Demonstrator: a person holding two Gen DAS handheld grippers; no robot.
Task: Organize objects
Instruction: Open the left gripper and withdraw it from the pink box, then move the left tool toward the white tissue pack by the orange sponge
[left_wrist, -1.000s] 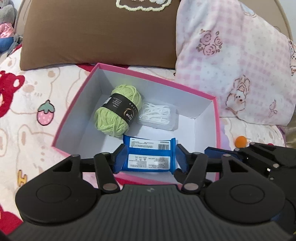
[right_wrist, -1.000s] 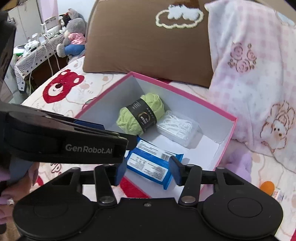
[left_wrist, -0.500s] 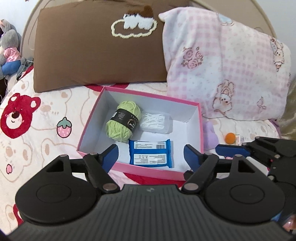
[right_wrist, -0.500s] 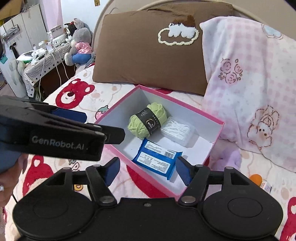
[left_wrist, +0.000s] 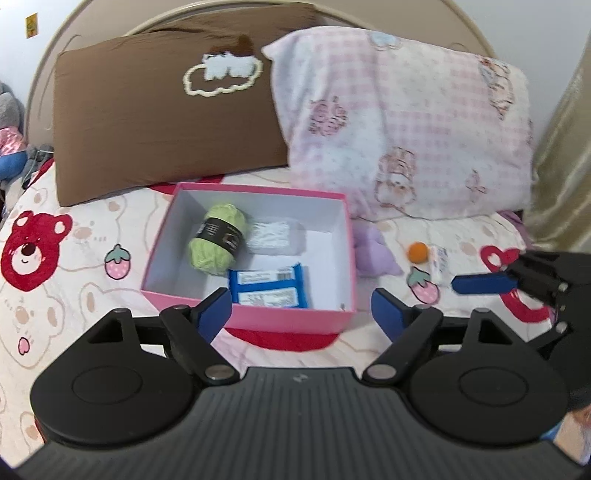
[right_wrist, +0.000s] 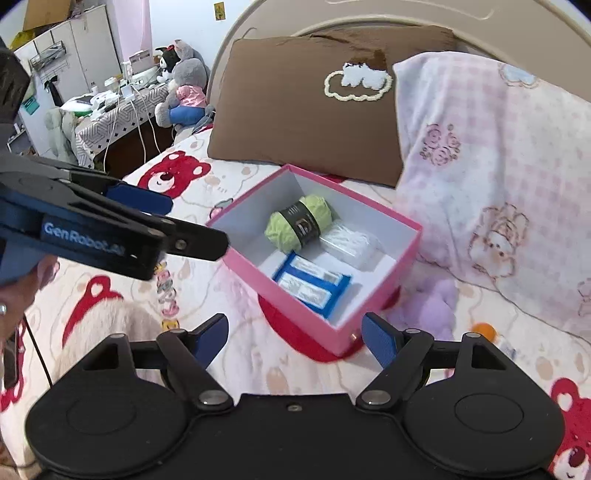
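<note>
A pink box (left_wrist: 258, 318) with a white inside sits on the bear-print bedspread. In it lie a green yarn ball (left_wrist: 216, 240), a clear case of white floss picks (left_wrist: 275, 236) and a blue packet (left_wrist: 267, 286) near the front wall. My left gripper (left_wrist: 301, 310) hovers above and in front of the box, jaws opening, nothing between them. My right gripper (right_wrist: 295, 334) hangs back from the box's (right_wrist: 280, 295) near corner, jaws also opening and empty. The blue packet (right_wrist: 310, 286) lies flat beside the yarn (right_wrist: 295, 225).
A brown pillow (left_wrist: 155, 125) and a pink checked pillow (left_wrist: 406, 129) lean against the headboard behind the box. Right of the box lie a purple plush (left_wrist: 373, 251), an orange ball (left_wrist: 417, 252) and a small white pack (left_wrist: 439, 264). A cluttered side table (right_wrist: 110, 107) stands far left.
Both grippers let go of the blue packet, widened their jaws and drew back and upward from the box. The packet stays lying in the box.
</note>
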